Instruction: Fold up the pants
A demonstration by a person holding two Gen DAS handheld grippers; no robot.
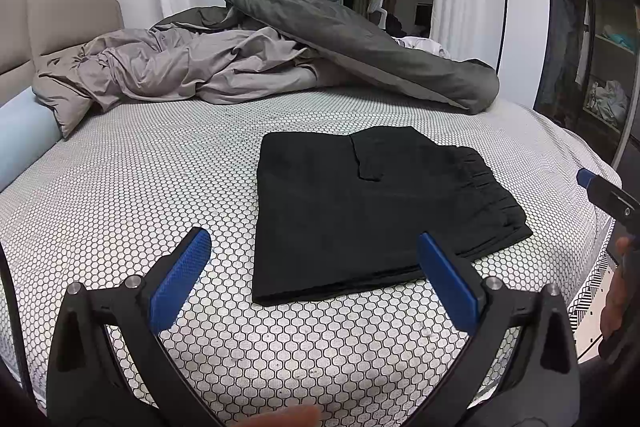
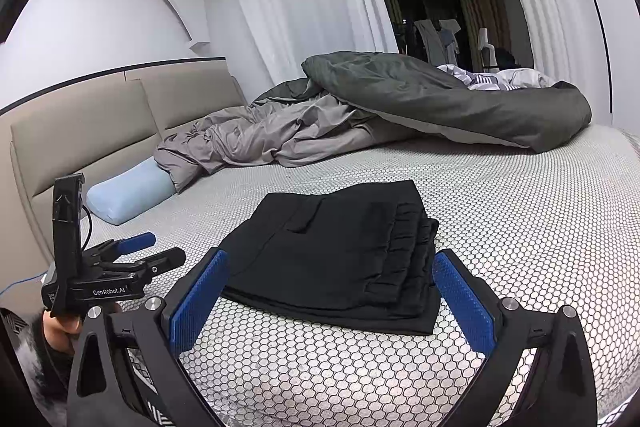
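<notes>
The black pants (image 1: pixel 372 207) lie folded in a flat rectangular stack on the honeycomb-patterned bed sheet (image 1: pixel 140 187), with the elastic waistband at the right side. They also show in the right wrist view (image 2: pixel 340 255). My left gripper (image 1: pixel 316 247) is open and empty, held just short of the stack's near edge. My right gripper (image 2: pixel 332 267) is open and empty, held just before the stack's near corner. The left gripper also shows in the right wrist view (image 2: pixel 148 247), off to the left of the pants. The right gripper's tip shows at the left wrist view's right edge (image 1: pixel 588 179).
A rumpled grey and dark green duvet (image 1: pixel 280 59) is piled across the far side of the bed. A light blue pillow (image 2: pixel 132 191) lies by the beige headboard (image 2: pixel 80 131). White curtains hang behind. An open wardrobe (image 1: pixel 592 47) stands at the right.
</notes>
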